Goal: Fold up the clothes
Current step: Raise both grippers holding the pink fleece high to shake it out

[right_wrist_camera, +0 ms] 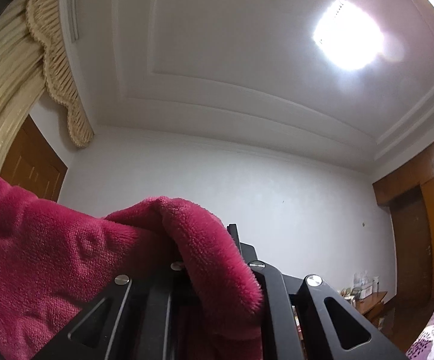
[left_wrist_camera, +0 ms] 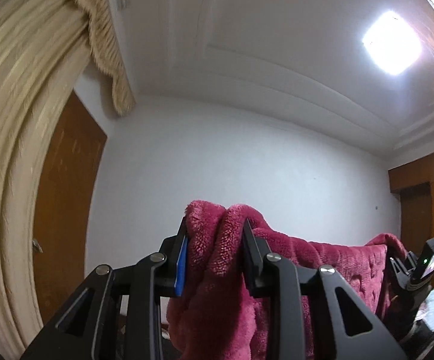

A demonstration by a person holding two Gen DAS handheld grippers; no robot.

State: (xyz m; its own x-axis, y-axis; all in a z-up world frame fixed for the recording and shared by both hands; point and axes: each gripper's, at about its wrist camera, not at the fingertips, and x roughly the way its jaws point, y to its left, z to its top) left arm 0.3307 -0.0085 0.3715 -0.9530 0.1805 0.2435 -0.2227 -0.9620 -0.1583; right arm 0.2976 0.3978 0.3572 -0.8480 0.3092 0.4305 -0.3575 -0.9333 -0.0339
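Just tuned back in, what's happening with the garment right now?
A person is holding a fluffy pink-red garment up in the air with both grippers, cameras tilted toward the ceiling. The left gripper is clamped on a bunched edge of the fabric, and the right gripper pinches another part of the same piece. The cloth hangs stretched between them. No fold is visible yet.

Crimson fleece garment [left_wrist_camera: 322, 270] held aloft, stretched and draped.
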